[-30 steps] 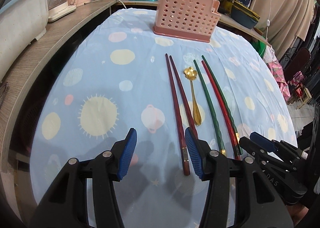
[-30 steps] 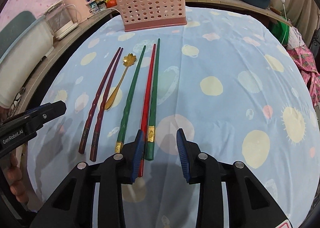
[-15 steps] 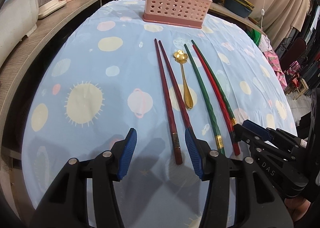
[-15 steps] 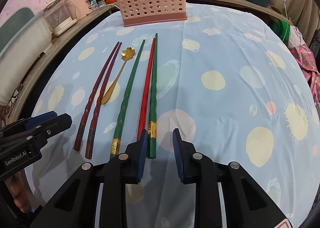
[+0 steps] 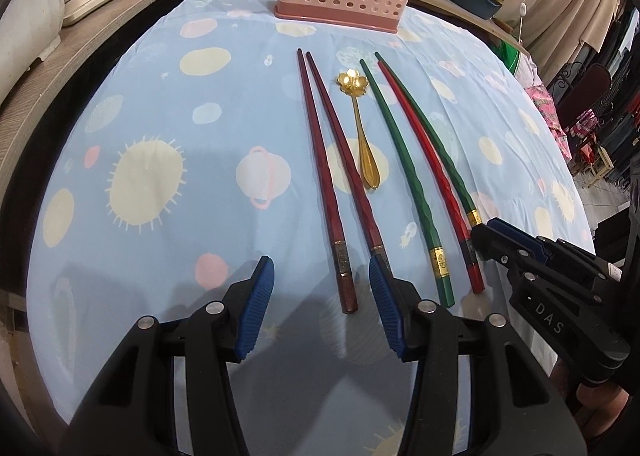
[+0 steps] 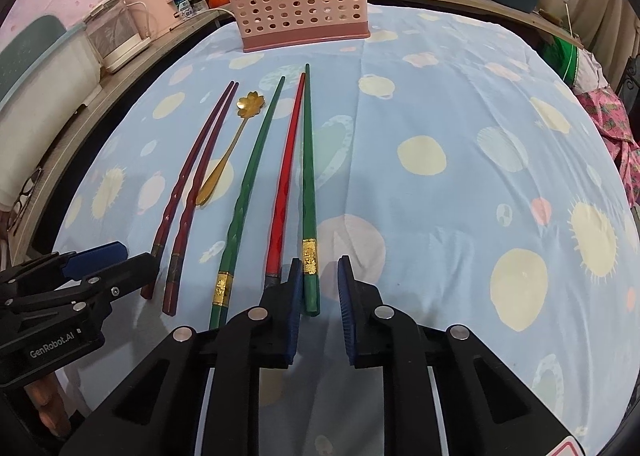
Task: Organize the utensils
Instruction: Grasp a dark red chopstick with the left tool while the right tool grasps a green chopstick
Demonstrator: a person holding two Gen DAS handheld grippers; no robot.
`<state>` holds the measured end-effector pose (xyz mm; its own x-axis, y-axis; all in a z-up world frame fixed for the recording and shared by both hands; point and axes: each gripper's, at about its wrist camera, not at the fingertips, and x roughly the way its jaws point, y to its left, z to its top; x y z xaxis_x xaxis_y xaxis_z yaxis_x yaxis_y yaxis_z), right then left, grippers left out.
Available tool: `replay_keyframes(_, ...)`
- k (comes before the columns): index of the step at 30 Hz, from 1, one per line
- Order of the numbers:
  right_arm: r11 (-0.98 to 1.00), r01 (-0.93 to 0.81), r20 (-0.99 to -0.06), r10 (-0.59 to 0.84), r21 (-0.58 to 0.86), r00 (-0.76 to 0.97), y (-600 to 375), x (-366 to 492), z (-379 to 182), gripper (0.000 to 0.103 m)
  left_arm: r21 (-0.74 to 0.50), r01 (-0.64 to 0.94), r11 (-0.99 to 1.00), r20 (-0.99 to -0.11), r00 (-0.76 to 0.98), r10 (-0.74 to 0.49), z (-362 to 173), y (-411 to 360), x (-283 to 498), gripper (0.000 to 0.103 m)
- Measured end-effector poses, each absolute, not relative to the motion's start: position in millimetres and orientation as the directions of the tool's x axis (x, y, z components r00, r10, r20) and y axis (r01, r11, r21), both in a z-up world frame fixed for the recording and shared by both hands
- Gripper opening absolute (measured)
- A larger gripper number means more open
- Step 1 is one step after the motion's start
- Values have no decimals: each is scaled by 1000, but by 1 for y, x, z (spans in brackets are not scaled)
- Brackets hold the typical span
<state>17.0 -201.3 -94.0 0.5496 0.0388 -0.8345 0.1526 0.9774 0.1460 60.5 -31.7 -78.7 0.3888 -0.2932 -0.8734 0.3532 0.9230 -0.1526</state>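
A table covered with a light blue cloth with pale yellow dots holds the utensils in a row. From the left of the row there are two dark red chopsticks, a gold spoon with a flower-shaped bowl, a green chopstick, a bright red chopstick and a second green chopstick. All of them point toward a pink basket with holes, which stands upright at the far edge of the cloth, well apart from the tips.

The left gripper is low over the near ends of the dark red chopsticks. Its jaws stand about half open; the end of one dark red chopstick lies in the gap, and the other lies just at the inner side of the right pad. The blue pads do not press on either.

The right gripper is at the near end of the second green chopstick. Its jaws have just been closing and are now narrow, with the end of this chopstick between them. The left pad is just beside the chopstick, but a small gap remains on the right side. The bright red chopstick stays outside, its end hidden behind the left finger.
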Motion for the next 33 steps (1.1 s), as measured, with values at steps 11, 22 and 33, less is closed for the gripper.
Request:
replay_keyframes(11,978,152,-835,38,145,550,-202,17,-94,16,-133,355,925,-872,401,-279,-81,-32,61,30)
replay_keyframes(22,977,152,-834,42,149,550,-202,16,-94,9,-158,348,924,-870,393,-297,-82,-29,63,8)
replay_keyframes(33,976,145,-824,52,162,565,-202,9,-87,7,-173,316,933,-846,437,-305,-67,-15,63,7)
